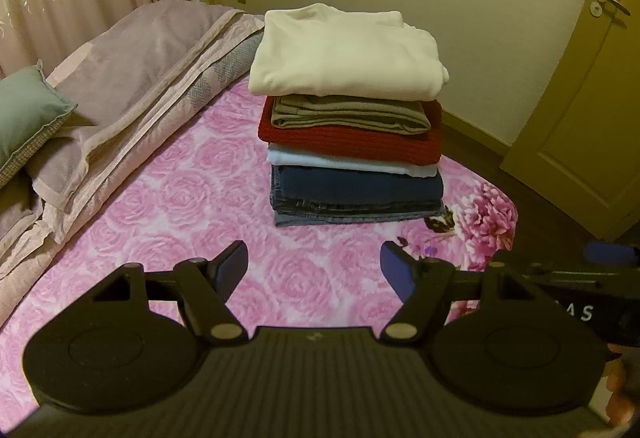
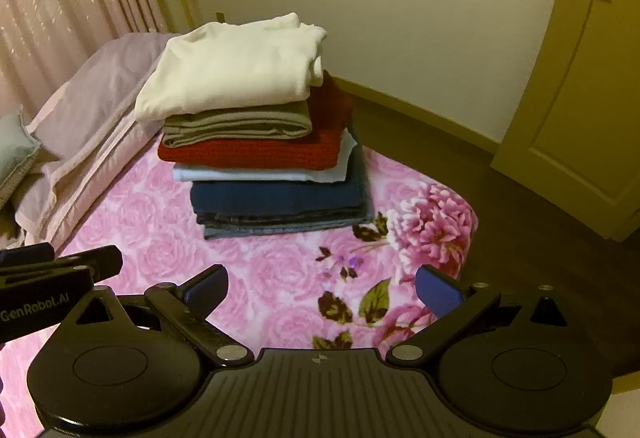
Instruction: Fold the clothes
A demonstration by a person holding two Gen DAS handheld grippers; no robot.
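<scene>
Pink floral bedspread carries the folded stack of clothes, ahead of the left gripper, its jaws spread and empty. From the right wrist, the right gripper also gapes empty; the overhanging white top garment could slide if nudged.

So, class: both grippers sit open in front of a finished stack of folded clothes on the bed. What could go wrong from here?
1. The stack is tall and uneven: the cream top overhangs the narrower grey piece, so a nudge might topple it.
2. It stands near the bed's corner, so toppled clothes may reach the floor.
3. The open left gripper and right gripper could snag a layer.
</scene>
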